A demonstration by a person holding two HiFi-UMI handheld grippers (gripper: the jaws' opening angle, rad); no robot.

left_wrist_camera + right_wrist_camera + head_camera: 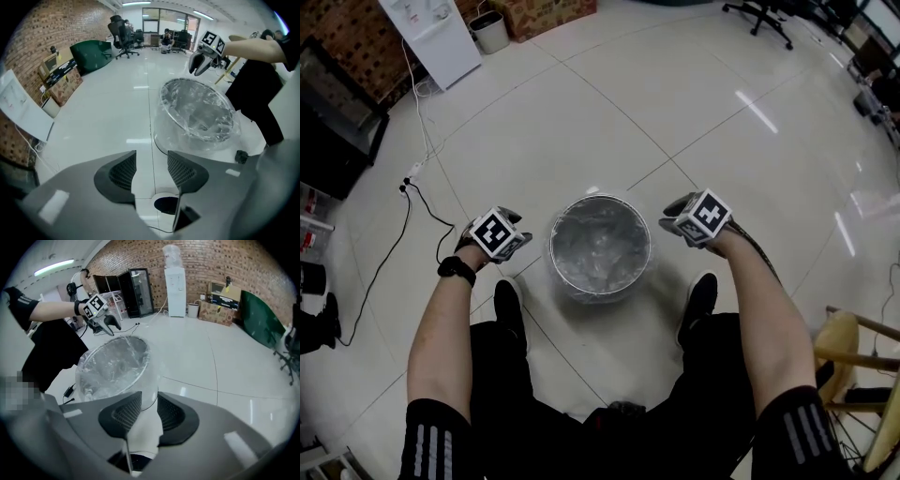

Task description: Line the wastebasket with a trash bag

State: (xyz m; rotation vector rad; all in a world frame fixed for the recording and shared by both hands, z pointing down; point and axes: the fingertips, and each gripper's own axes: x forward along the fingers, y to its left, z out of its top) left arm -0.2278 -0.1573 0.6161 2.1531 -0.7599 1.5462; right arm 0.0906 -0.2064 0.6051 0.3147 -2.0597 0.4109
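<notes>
Now, wastebasket point(552, 248): upright on the tiled floor point(675, 112), mouth up, just ahead of the person's shoes point(508, 309).
Trash bag point(600, 246): clear film inside the basket, seemingly folded over the rim and draped down the wall.
Key relation: the basket lies between the two tongs, one just beside each side of the rim, about equally near.
Left tongs point(151, 164): fairly wide, only floor in the gap.
Right tongs point(149, 404): narrowly apart, pads pressing nothing; the basket's wall shows beyond the gap.
Judgement: lining looks nearly done; any rim tuck needs an inward reach.
Around: power cable point(412, 202) to the left, wooden chair point(853, 347) to the right, both well apart; nothing blocks.
</notes>
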